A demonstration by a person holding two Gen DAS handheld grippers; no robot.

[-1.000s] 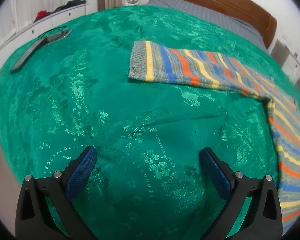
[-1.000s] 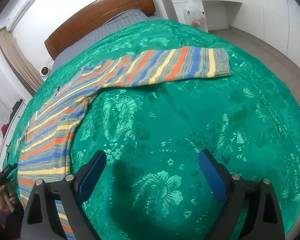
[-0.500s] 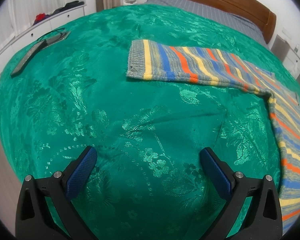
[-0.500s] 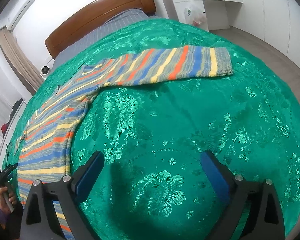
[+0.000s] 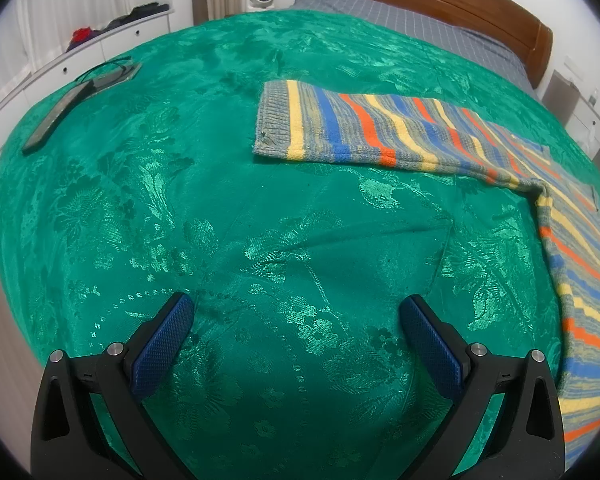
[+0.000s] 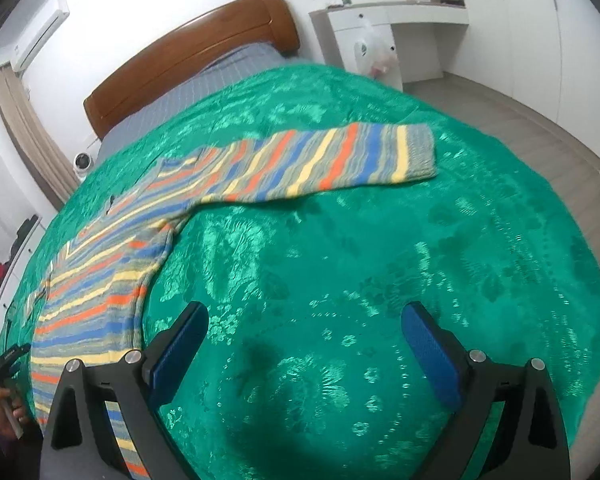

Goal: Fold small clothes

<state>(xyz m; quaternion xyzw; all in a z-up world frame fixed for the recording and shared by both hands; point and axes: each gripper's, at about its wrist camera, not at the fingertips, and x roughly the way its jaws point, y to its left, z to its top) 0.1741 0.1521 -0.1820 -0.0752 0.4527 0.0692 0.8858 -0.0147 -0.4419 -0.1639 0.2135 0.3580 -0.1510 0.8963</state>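
A striped knit sweater (image 5: 400, 132) in blue, orange, yellow and grey lies flat on the green bedspread (image 5: 180, 200). One sleeve stretches left in the left wrist view, its ribbed cuff (image 5: 274, 120) at the end; the body runs down the right edge. In the right wrist view the sweater (image 6: 112, 268) has its other sleeve reaching right to a cuff (image 6: 420, 150). My left gripper (image 5: 296, 320) hovers open over bare bedspread, short of the sleeve. My right gripper (image 6: 306, 330) is open too, with the sweater's body by its left finger (image 6: 176, 352).
A dark flat device with a cable (image 5: 72, 108) lies at the bed's left side. White drawers (image 5: 100, 48) line the left wall. A wooden headboard (image 6: 188, 60) and a white desk (image 6: 380, 32) stand beyond. A hand holding the other gripper (image 6: 4, 392) shows at the lower left.
Both grippers stay open. The left view has shifted slightly, so the sleeve sits a bit nearer. The right gripper has swung, and the sweater now appears lower and more central.
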